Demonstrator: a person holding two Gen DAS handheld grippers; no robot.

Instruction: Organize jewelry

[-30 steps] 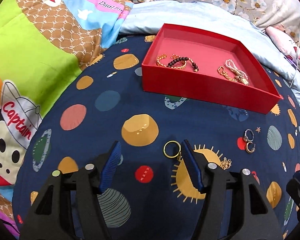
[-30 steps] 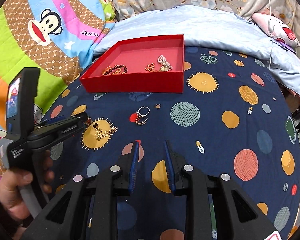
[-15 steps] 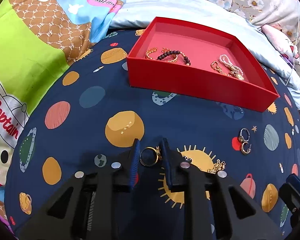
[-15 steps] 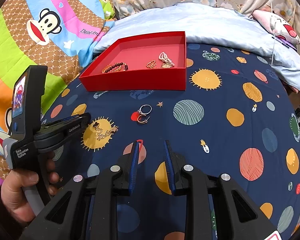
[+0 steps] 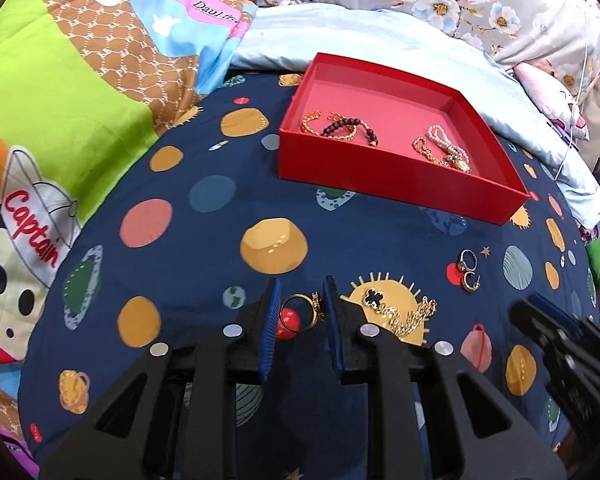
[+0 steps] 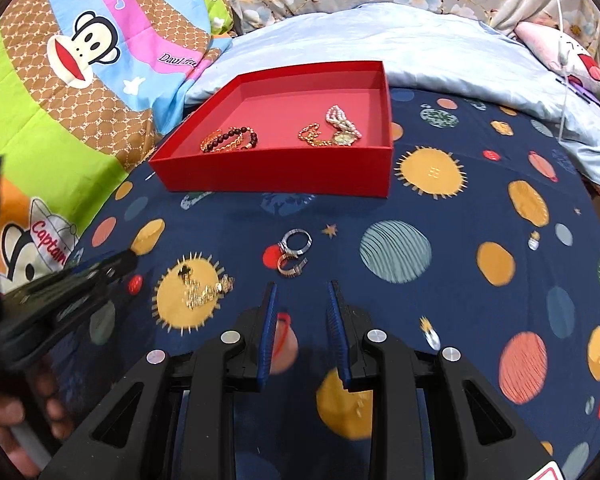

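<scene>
Now left tool newly clamped on gold ring, lifted slightly; right tool unchanged, narrowly apart, empty.

Navy planet-print sheet; cartoon monkey blanket; floral pillow; pale blue quilt

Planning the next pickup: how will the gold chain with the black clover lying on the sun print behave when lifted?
The gold chain lies in loose kinks, so it is probably floppy and would dangle. Its fine links look light and may slip from the pads. The clover charm would likely swing.
</scene>
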